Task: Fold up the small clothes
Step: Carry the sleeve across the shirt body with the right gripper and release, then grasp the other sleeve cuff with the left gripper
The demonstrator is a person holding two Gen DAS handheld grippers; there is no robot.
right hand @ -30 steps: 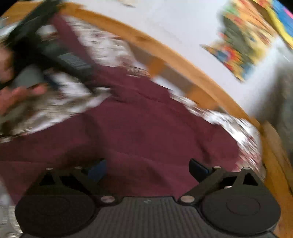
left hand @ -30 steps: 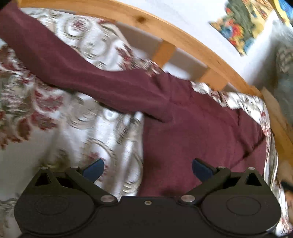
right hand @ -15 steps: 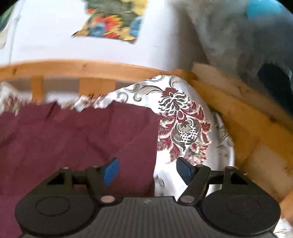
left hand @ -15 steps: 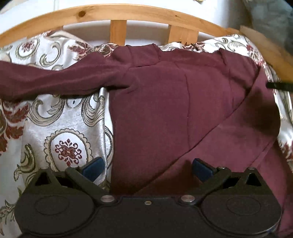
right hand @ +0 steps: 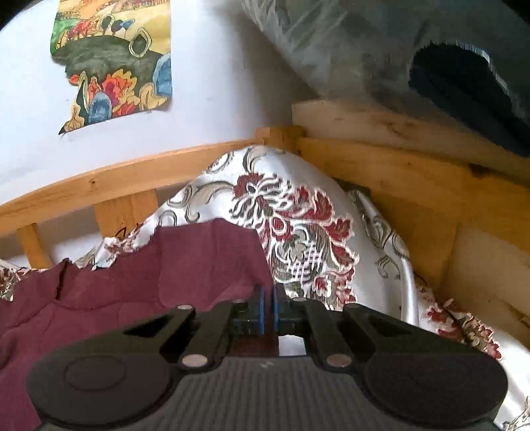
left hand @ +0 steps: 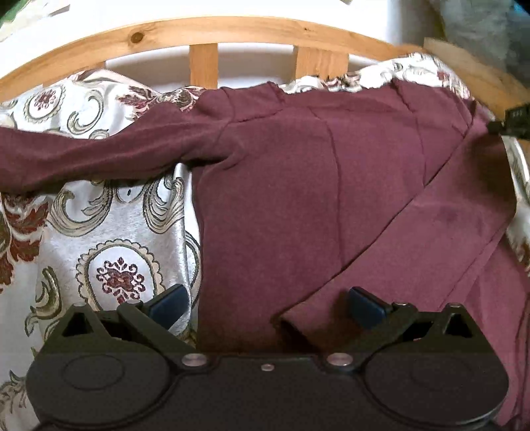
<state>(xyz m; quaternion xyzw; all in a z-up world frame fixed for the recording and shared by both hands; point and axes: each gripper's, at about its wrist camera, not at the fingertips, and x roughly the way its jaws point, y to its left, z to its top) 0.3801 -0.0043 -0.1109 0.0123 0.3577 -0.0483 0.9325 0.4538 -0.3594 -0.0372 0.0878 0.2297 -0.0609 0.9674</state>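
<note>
At the right edge of the spread garment, the right gripper is seen with its 2 blue pads drawn almost together on a fold of the maroon top, so the cloth is pinched at its side edge near the shoulder; the hold is judged to be taken there so that this side can be carried inward over the body as 1 panel. The left gripper is held spread wide and empty low over the lower part of the top, its 2 pads set apart to either side of a cuff end, probably so that the cloth can be steadied or a second hold taken. The top is laid flat on a patterned bedspread inside a wooden bed frame, neck toward the rail. 1 sleeve is stretched out to the left across the bedspread, while the other sleeve is already laid diagonally across the front. The fabric is seen as matte and soft, with a few lengthwise creases. Beyond the frame, a white wall with a colourful picture is visible.
</note>
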